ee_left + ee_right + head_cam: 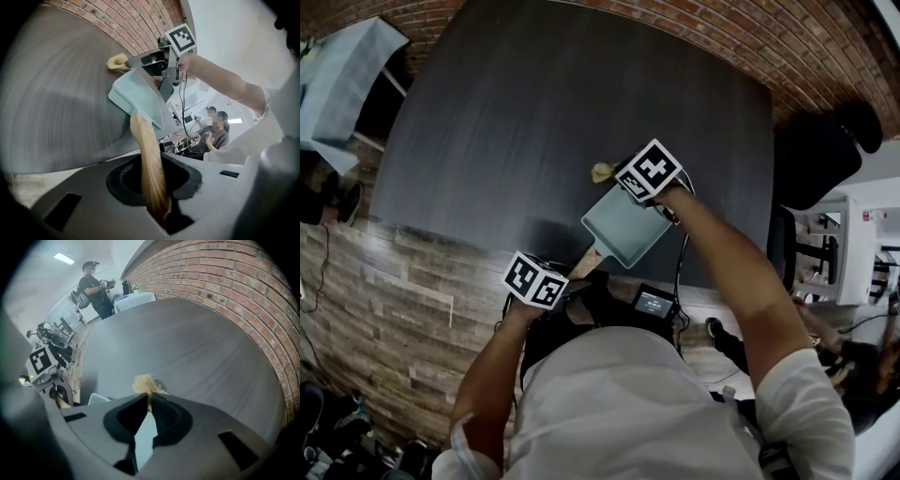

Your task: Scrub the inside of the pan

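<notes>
Pan: pale, square, at the near right of the dark table; its inside shows only a bare pale floor.
Handle: wooden, pointing near-left. The left gripper has its jaws narrow and clamped on it.
Scrubber: tan tuft pinched in the right gripper – poking just past the pan's far rim, over the table.

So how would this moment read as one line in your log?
left gripper: shut on handle | right gripper: shut on scrubber | scrubber: by far rim of pan
</notes>
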{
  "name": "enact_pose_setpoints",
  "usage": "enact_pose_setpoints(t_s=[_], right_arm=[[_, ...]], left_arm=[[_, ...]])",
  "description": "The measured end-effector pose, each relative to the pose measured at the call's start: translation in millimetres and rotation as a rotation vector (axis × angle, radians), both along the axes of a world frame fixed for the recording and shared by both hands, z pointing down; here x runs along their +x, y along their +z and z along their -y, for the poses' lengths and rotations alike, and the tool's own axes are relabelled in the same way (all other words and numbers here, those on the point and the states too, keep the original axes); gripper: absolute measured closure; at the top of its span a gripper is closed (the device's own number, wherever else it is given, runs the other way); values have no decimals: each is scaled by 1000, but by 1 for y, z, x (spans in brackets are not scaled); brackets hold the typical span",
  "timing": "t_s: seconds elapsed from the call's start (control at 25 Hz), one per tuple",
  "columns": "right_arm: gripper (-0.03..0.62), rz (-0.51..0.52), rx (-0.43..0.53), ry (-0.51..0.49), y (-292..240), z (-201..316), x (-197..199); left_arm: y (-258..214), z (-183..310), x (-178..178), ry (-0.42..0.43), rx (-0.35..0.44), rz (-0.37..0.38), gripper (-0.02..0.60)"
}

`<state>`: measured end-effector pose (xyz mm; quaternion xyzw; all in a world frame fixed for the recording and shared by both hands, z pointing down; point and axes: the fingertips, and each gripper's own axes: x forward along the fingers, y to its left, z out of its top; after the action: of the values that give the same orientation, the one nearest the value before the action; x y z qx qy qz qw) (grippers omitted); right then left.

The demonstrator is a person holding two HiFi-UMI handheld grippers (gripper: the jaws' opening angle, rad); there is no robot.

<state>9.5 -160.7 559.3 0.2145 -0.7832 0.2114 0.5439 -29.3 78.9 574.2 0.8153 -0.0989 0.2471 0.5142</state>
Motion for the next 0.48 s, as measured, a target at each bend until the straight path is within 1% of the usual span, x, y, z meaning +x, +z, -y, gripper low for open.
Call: enact_pose_setpoints(t_s=[0.28,0.48], right_arm=[[560,23,-58,-29,2,-22,-18],[560,34,-80,-46,1,-31,-27]], left_arm=[[1,2,4,-4,10,7,497],[1,6,7,-8,16,7,495]])
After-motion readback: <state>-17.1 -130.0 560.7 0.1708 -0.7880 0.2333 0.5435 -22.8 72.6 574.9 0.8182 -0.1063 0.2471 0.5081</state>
